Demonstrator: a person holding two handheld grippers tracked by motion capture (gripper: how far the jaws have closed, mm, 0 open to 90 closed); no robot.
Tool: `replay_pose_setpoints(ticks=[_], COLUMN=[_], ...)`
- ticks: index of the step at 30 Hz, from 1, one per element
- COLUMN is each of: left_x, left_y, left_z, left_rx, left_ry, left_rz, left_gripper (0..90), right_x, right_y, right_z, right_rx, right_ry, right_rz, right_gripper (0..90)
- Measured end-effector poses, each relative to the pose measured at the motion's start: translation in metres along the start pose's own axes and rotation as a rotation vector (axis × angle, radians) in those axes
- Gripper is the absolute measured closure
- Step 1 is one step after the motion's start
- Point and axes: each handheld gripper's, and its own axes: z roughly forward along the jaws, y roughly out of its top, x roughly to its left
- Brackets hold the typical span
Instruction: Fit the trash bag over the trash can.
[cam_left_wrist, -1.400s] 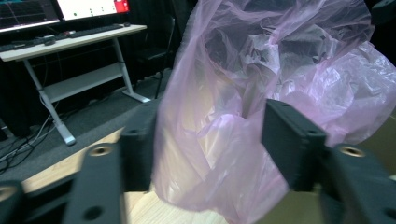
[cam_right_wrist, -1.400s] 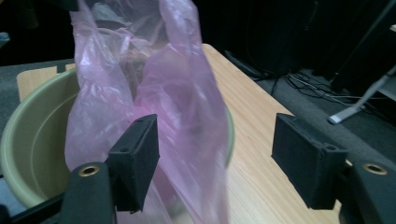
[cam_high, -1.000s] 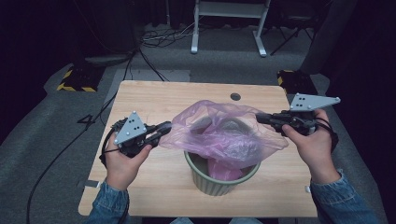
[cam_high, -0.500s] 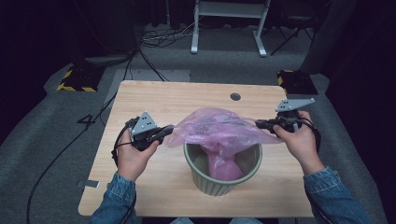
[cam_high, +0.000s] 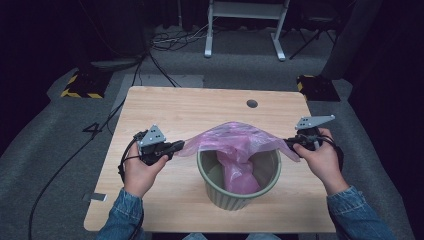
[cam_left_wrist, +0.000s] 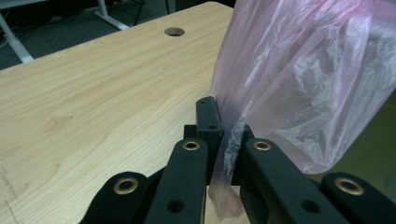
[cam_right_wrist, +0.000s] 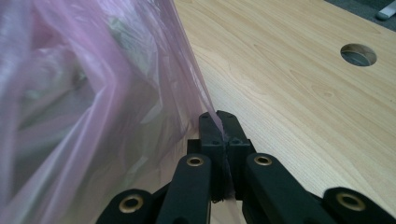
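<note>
Person at the table's near edge, a gripper in each hand, w/ a pink plastic bag (cam_high: 235, 145) stretched between them over a green ribbed bin (cam_high: 239, 192).

Left gripper (cam_high: 175, 146): sits at approx 9 o'clock from the bin, pointing toward 3. Its jaws are clamped tight on the bag's left edge; in the left gripper view the film (cam_left_wrist: 299, 84) is pinched flat between the two black jaws, a crumpled tail poking out below them. Jaws have just been closing, bag film between them.

Right gripper (cam_high: 292, 143): at approx 3 o'clock from the bin, pointing toward 9. Jaws also fully pinched together on the bag's right edge; right gripper view shows the pink sheet (cam_right_wrist: 93, 107) running straight into the closed tips.

Bag itself: mouth pulled wide and arched over the bin's rim, esp. toward 12 o'clock; the lower part hangs down inside the bin, bunched up. Whether it reaches the bottom, can't tell.

Bin stands upright on the wooden table (cam_high: 200, 107), nearer the 6 o'clock edge. Cable hole (cam_high: 252, 103) in the tabletop at approx 12 from the bin, well apart.
</note>
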Motion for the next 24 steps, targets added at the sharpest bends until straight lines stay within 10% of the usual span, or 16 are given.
replay_pose_setpoints(ticks=[5,11,24], left_x=[-0.003,-0.005,-0.02], left_y=[0.001,0.006,0.023], left_z=[0.002,-0.021,-0.054], left_rx=[0.007,-0.079,-0.153], left_ry=[0.017,0.091,0.095], left_rz=[0.006,0.006,0.026], left_gripper=[73.3,53.6,41.3], right_x=[-0.003,-0.005,0.015], right_y=[-0.005,-0.007,0.005], right_z=[0.009,-0.015,-0.083], right_rx=[0.048,-0.088,-0.262], right_ry=[0.015,-0.069,-0.141], right_rz=[0.023,0.019,-0.039], right_gripper=[76.9,42.0,41.1])
